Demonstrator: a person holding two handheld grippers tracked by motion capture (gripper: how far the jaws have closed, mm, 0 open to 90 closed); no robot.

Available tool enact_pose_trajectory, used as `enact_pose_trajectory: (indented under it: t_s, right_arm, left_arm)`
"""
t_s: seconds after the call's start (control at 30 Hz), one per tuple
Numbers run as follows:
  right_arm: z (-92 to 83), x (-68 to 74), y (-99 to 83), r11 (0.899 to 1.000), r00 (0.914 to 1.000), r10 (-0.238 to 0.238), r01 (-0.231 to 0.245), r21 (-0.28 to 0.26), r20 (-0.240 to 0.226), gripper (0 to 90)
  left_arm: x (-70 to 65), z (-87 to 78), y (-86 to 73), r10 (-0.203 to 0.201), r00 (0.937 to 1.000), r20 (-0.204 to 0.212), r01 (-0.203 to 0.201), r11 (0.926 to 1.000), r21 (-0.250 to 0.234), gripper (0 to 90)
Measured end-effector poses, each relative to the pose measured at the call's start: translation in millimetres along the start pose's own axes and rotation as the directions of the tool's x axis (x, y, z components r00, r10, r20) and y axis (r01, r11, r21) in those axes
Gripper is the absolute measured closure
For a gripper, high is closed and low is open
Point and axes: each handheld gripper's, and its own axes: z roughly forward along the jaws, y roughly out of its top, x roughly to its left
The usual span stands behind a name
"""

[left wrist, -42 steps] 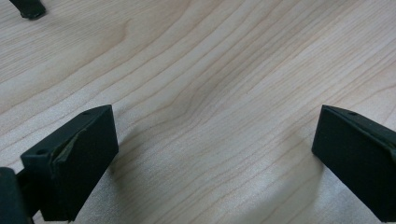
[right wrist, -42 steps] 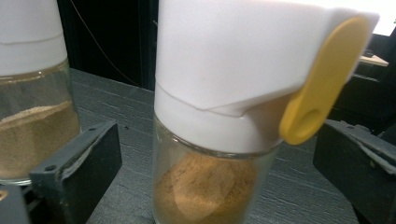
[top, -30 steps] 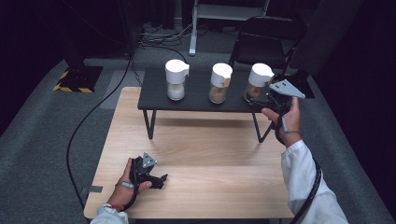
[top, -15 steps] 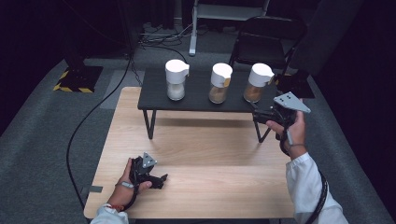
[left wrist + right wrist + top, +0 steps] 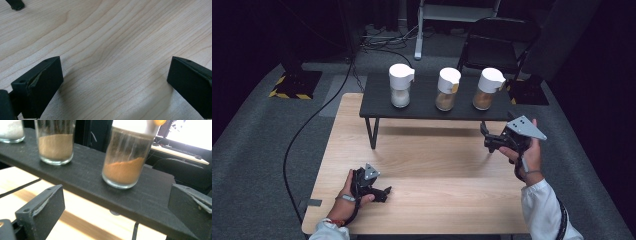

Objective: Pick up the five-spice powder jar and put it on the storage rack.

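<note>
Three jars on the black shelf (image 5: 427,107), upper centre of frame. Right tongs (image 5: 486,136) gaping wide, nothing gripped, at right of frame just below the shelf's front edge, aimed at the rightmost jar (image 5: 486,88) with orange-brown powder. Middle jar (image 5: 447,89) tan powder, left jar (image 5: 400,85) white. Left tongs (image 5: 384,192) also wide and unloaded, low on the wooden bench (image 5: 437,170), lower left.

A black shelf (image 5: 427,107) on the wooden table (image 5: 427,175) carries three jars (image 5: 448,89).
</note>
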Motion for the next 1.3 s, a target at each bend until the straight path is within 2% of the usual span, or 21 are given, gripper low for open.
enact_pose_trajectory:
  t_s: [0.33, 0.87, 1.3]
  right_arm:
    - [-8.6, 6.0, -20.2, 1.000, 0.9994, -0.018, 0.019, 0.011, -0.028, 0.7]
    - [-12.2, 18.8, -45.0, 0.997, 0.9960, -0.054, 0.057, 0.048, -0.071, 0.6]
    - [-12.5, 26.6, -62.0, 0.991, 0.9909, -0.081, 0.092, 0.100, -0.108, 0.7]
  left_arm:
    - [-0.2, 0.0, -0.1, 0.000, 1.0000, -0.001, 0.000, 1.0000, -0.001, 0.1]
    - [-0.1, 0.0, 0.0, -0.001, 1.0000, 0.000, 0.001, 1.0000, 0.000, 0.1]
    - [-0.2, 0.0, -0.1, -0.001, 1.0000, -0.001, 0.001, 1.0000, -0.001, 0.1]
